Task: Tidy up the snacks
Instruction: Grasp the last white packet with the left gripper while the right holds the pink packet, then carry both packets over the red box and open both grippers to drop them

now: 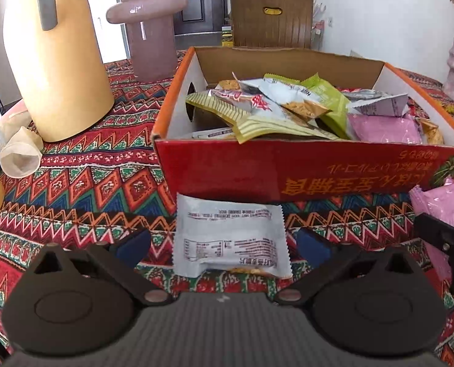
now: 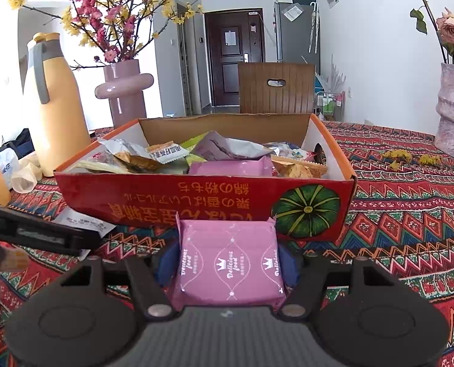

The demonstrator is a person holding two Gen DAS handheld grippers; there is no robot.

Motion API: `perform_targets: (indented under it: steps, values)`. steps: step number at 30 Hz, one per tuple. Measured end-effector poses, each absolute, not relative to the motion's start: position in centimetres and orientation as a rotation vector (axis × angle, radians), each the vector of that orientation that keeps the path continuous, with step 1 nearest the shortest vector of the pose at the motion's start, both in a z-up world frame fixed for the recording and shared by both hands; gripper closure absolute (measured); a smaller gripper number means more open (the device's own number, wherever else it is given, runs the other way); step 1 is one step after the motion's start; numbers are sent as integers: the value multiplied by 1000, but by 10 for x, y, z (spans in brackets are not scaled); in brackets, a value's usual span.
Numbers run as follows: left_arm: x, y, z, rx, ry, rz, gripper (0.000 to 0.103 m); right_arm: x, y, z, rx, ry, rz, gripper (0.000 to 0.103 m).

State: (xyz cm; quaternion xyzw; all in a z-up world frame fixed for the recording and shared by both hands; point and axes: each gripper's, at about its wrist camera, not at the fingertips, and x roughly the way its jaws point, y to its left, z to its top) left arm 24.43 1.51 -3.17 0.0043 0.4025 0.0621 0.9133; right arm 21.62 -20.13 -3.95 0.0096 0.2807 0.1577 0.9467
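Note:
A red cardboard box (image 1: 257,171) with several snack packets inside stands on the patterned tablecloth; it also shows in the right wrist view (image 2: 165,202). My left gripper (image 1: 224,244) is open, its blue pads either side of a white snack packet (image 1: 230,235) lying flat before the box, with gaps on both sides. My right gripper (image 2: 227,263) is shut on a pink snack packet (image 2: 230,263), just in front of the box. That pink packet (image 1: 441,214) and part of the right gripper show at the right of the left wrist view.
A yellow thermos jug (image 1: 52,61) and a pink vase (image 1: 150,30) stand left of the box. A paper cup (image 1: 20,156) lies on its side at the left. A pale vase (image 2: 453,110) stands far right. A wooden chair (image 2: 276,88) is behind the table.

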Motion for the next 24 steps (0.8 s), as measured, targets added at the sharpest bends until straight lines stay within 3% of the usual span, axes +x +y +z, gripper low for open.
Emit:
perform_targets:
  steps: [6,10,24]
  values:
    - [243,15,-37,-13,834,119,16,213,-202,-38,24,560,333,37]
    - [238,13,-34,-9,817,88,39,213,-202,-38,25,561,333,37]
    - [203,8,-19,-16,762,-19,45,208,-201,-31,16,537,349,37]
